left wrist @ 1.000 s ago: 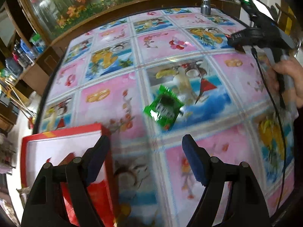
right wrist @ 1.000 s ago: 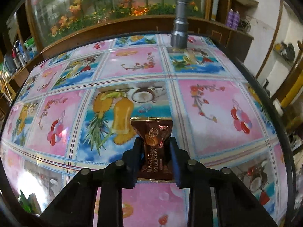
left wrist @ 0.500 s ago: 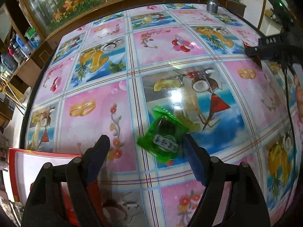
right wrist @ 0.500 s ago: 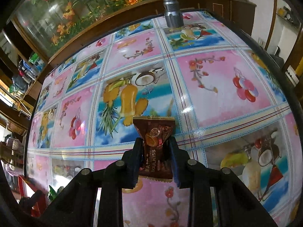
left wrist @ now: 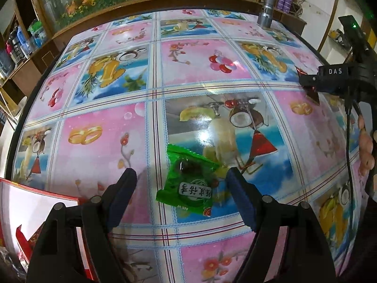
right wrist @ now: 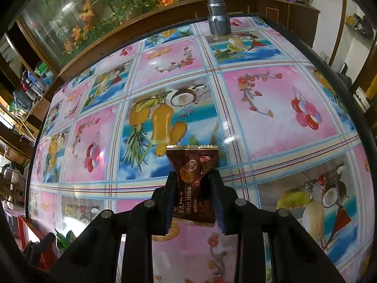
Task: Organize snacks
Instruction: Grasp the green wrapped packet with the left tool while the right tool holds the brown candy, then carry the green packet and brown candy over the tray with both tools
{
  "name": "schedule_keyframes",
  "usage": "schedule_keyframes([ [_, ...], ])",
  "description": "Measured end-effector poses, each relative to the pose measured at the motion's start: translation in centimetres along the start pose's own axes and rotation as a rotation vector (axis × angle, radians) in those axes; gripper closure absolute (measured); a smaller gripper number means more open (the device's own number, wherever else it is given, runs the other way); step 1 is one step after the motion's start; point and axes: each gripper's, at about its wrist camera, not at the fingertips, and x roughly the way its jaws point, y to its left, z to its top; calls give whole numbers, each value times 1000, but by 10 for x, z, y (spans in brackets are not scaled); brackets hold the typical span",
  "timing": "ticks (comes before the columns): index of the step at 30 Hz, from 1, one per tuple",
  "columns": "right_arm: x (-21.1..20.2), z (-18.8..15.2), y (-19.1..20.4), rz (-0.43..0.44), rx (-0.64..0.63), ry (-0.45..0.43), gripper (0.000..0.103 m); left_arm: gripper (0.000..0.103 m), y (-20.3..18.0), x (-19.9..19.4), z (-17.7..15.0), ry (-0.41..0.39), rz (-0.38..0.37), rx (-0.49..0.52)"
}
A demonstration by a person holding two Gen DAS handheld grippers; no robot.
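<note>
Glossy fruit-print oilcloth covers the table (left wrist: 99,146), with a planted glass tank behind its far edge and a metal flashlight (left wrist: 266,11) standing near the far right corner. The left gripper (left wrist: 181,188) hangs low over the near half, jaws spread wide on either side of a green snack packet (left wrist: 190,184) lying flat on the cloth, not touching it. A red box (left wrist: 35,212) sits at the near left corner, probably the collecting place. The right gripper (right wrist: 194,193) is held above the table's middle, jaws pinched on a brown chocolate wrapper (right wrist: 193,174). The step in hand appears to be picking up the green packet; next the left jaws must lower and close squarely across it.
</note>
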Motion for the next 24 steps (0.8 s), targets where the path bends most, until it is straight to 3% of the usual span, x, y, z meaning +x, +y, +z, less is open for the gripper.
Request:
schedule_keyframes([
  [5,1,0,2,-7,-9,-1,71,25,4,1,-1,-6,-19,-24],
  [10,2,0,3,-19,-23,-4,71,52,-2,-3,-2,-38,-33,7],
  [15,2,-2,9,-51,-57,-10,71,67,-5,-5,-2,-41,-51,28],
  [24,2,-1,6,-37,-38,-9,74,70,-7,-9,-9,-58,-48,-1],
])
